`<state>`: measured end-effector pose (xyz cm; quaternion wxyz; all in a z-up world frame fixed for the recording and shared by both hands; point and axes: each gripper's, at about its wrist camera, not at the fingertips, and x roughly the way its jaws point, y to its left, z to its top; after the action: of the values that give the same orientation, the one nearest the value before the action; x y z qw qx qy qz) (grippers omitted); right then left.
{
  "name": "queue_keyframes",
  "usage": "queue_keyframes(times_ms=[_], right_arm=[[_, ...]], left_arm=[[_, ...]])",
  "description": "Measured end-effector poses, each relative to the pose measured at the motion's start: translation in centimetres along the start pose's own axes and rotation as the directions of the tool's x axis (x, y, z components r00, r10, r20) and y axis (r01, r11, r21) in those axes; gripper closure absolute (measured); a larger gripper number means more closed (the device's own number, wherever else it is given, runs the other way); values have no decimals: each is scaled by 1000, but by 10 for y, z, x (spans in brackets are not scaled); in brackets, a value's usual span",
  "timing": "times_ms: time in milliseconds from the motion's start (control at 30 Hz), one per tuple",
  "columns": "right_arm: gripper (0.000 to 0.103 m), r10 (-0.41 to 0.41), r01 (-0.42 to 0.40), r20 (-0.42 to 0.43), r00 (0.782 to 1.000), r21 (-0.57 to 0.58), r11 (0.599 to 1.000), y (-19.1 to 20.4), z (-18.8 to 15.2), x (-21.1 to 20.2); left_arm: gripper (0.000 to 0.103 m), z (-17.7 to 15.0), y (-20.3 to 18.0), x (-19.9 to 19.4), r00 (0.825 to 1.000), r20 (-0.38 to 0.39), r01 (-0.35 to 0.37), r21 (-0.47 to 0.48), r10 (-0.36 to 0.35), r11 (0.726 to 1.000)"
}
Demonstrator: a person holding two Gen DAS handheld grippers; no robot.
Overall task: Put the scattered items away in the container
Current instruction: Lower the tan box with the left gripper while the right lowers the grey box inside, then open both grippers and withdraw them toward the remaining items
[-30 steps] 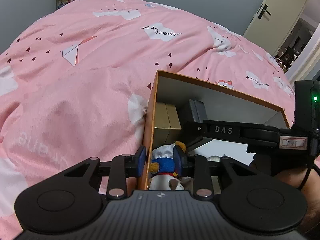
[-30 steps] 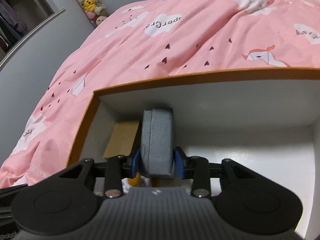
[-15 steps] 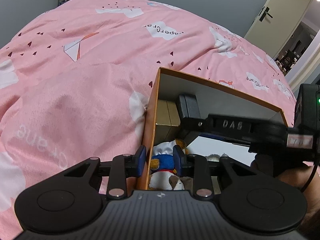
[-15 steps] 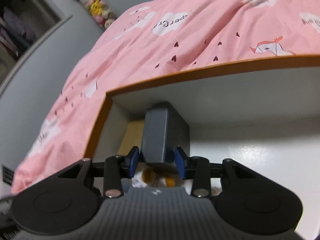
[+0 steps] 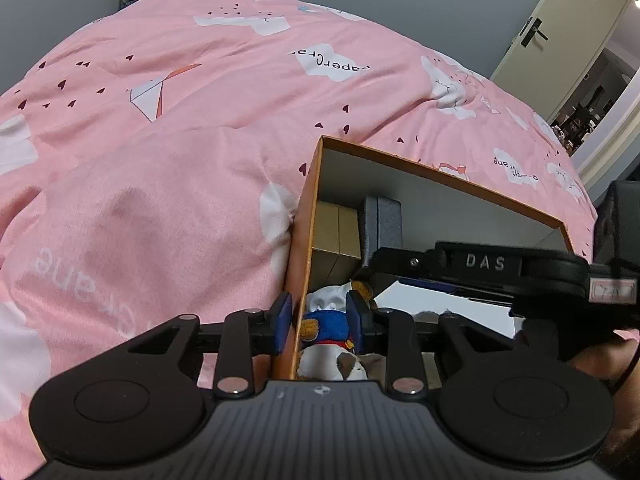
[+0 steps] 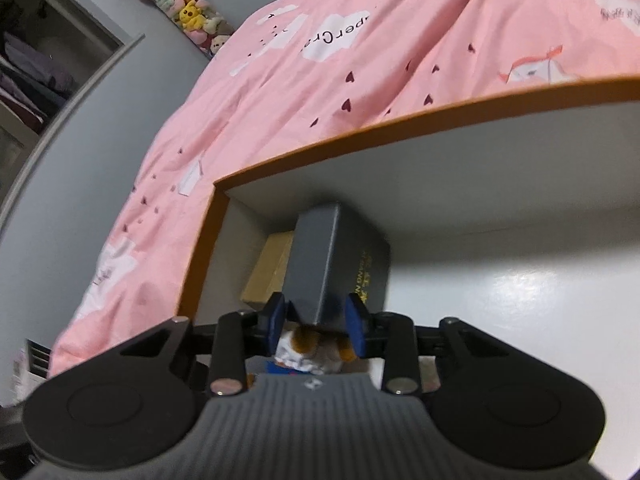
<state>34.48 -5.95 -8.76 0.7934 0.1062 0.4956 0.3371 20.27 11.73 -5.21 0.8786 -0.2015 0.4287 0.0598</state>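
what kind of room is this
Most likely a bedroom: a bed under a pink printed duvet, plush toys stacked in the corner, and an open wardrobe with clothes.

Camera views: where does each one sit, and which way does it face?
Left wrist: sits on the left gripper, looking along its fingers across the orange box's left wall; the plush toy lies between the fingers, and the right gripper and the person's hand show at right.
Right wrist: sits on the right gripper, looking down into the orange box at the dark grey box between its fingers.
Shared: orange box, dark grey box, brown cardboard box, plush toy, pink quilt.
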Motion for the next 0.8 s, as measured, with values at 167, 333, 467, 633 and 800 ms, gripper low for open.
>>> queue_keyframes(times_ms=[167,333,467,633,800], right_arm=[[65,-64,70,56,996,-111,991,15,-9,-21],[59,-111,138,143,983,-193,972,32,-26,-52],[57,-105,153,215,971,-224,962,43,-46,-84],[58,-97,174,296,950,-248,953,55,-79,-120],[57,-86,173,300,950,-279,944,60,-110,-149]], left_arm=[[70,0,-5,-11,998,38,-40,15,39,999],[70,-3,-14,-35,993,103,-58,28,55,998],[68,-16,-25,-57,985,156,-84,50,76,995],[68,-36,-41,-76,988,152,-45,91,30,995],[66,-59,-53,-88,994,111,4,134,-19,991]])
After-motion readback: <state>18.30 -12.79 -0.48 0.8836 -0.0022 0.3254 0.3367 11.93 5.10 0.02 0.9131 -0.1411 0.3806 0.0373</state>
